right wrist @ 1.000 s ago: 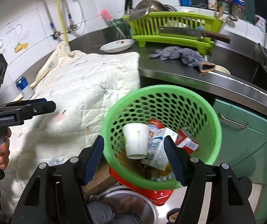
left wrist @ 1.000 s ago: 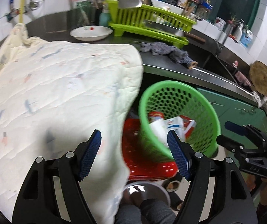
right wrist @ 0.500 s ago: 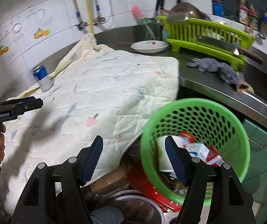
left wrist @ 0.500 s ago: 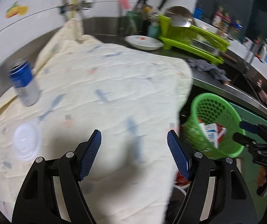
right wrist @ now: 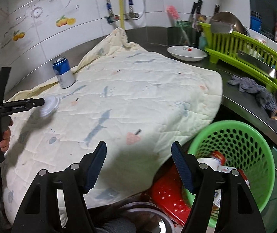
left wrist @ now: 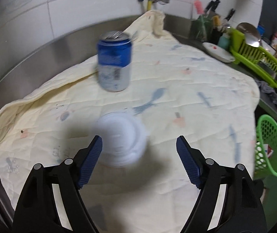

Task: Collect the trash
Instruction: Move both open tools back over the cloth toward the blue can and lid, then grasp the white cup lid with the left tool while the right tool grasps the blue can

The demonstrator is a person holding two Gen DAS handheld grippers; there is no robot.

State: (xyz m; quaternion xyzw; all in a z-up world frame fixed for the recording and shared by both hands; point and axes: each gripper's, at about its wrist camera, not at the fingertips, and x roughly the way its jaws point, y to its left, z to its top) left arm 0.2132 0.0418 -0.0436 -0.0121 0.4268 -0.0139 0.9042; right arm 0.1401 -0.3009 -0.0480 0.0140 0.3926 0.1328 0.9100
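Left gripper (left wrist: 139, 149) over the white lid (left wrist: 122, 138), jaws just opened wider, nothing gripped.
Lid and can (left wrist: 114, 61) sit near the quilt's (left wrist: 177, 101) back edge; right gripper (right wrist: 138, 158) released beside the green basket (right wrist: 233, 134).

A quilt (right wrist: 138, 101) covers the counter (right wrist: 241, 104). On it stands a can (right wrist: 63, 72) at the far left, with a plastic lid (right wrist: 50, 105) lying nearer. Behind the quilt sits a plate (right wrist: 186, 53); right of that, a dish rack (right wrist: 243, 52). A basket (right wrist: 235, 136) holding trash stands below the counter edge.
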